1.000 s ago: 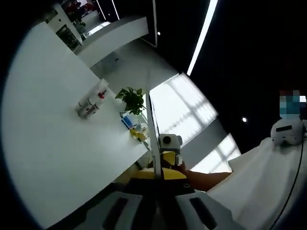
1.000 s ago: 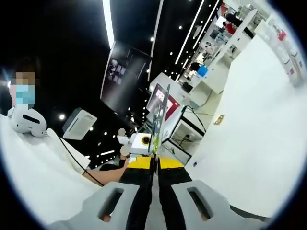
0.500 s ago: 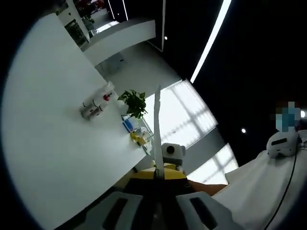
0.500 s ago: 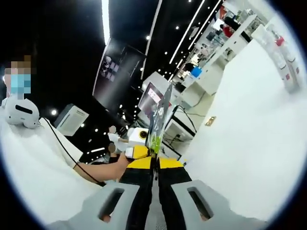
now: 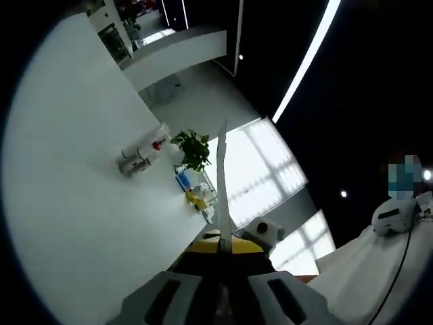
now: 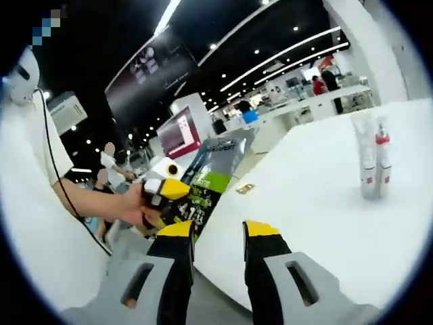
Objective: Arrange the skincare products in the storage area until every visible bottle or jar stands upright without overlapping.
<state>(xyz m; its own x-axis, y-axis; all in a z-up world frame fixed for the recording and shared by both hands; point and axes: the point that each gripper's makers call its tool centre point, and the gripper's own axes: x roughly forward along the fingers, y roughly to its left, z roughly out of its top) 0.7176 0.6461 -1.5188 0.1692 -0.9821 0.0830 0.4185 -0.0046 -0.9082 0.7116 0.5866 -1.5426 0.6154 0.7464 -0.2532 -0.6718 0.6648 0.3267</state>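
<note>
Your left gripper [image 6: 164,189] pinches flat glossy foil pouch [image 6: 208,177]; your right gripper [image 6: 218,233] gapes apart, unloaded. Slim translucent bottles [image 6: 373,162] upright on smooth white table [image 6: 325,203].

The flat packet [image 6: 206,179] carries print too blurred to read.

Right claw [image 6: 218,233] gapes empty; left claw [image 5: 225,245] pinches (jaws together).
</note>
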